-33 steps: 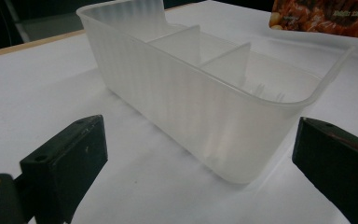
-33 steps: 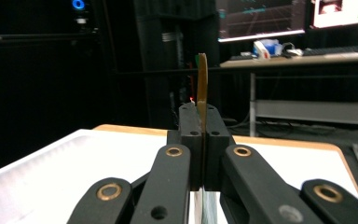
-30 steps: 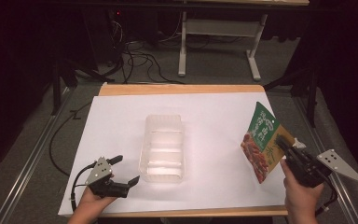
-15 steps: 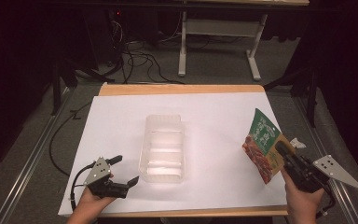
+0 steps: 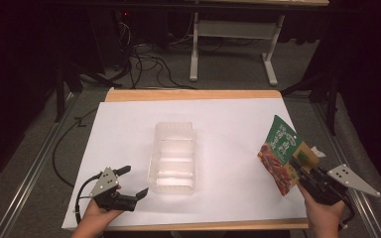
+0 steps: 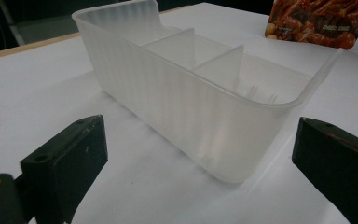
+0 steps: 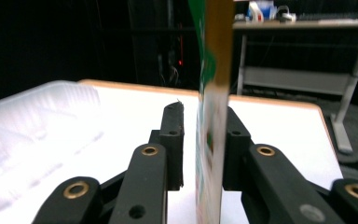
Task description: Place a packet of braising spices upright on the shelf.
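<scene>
Snack packet [image 5: 283,153] tilted lower; right claw [image 5: 300,174] loosening around it; left claw [image 5: 131,182] spread.

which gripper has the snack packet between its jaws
The right gripper: the green and red snack packet stands between its jaws, which have just been opening. The left gripper is open on nothing, facing the clear tray.

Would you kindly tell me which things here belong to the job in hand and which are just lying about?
In the job:
- snack packet, between the right gripper jaws, which have just been opening
- clear divided tray
- left gripper, open beside the tray

Lying about:
- floor cables
- white metal frame
</scene>
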The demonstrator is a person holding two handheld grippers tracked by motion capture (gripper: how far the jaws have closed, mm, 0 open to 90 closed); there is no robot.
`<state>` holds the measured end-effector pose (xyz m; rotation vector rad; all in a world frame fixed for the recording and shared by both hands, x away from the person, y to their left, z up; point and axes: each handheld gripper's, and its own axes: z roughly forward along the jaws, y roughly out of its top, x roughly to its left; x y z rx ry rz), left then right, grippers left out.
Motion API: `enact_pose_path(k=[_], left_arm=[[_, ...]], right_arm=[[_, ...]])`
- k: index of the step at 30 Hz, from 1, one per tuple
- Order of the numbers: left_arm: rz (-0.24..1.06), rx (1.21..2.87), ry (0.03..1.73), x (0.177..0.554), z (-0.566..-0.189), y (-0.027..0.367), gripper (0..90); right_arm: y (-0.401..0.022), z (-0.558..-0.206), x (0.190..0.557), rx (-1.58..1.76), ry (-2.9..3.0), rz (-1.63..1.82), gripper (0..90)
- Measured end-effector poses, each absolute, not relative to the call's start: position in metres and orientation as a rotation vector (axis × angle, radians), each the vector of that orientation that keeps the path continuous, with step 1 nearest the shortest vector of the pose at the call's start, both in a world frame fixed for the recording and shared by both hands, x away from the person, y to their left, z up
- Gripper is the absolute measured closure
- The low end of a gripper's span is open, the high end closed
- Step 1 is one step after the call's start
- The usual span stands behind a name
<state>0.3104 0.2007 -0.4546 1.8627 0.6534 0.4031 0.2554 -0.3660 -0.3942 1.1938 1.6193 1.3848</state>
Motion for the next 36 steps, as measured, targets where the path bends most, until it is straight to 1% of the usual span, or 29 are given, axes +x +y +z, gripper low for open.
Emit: enact_pose_path(k=[5,11,14,17,19,36], left_arm=[[0.400,1.869,0.650,0.310,-0.455,0.200,3.9],[0.401,1.871,0.645,0.310,-0.454,0.200,3.9],[0.398,1.872,0.643,0.310,-0.455,0.200,3.9],[0.395,1.871,0.643,0.310,-0.455,0.199,3.9],[0.393,1.869,0.644,0.310,-0.455,0.200,3.9],[0.398,1.867,0.645,0.310,-0.455,0.200,4.1]], right_arm=[[-0.367,-0.406,0.262,1.243,1.660,1.315,75.8],[-0.373,-0.410,0.265,1.279,1.668,1.313,76.7],[-0.374,-0.412,0.266,1.287,1.671,1.315,80.2],[-0.374,-0.412,0.266,1.292,1.681,1.313,86.8],[-0.373,-0.412,0.267,1.291,1.682,1.307,89.3],[-0.374,-0.405,0.267,1.266,1.677,1.331,90.0]])
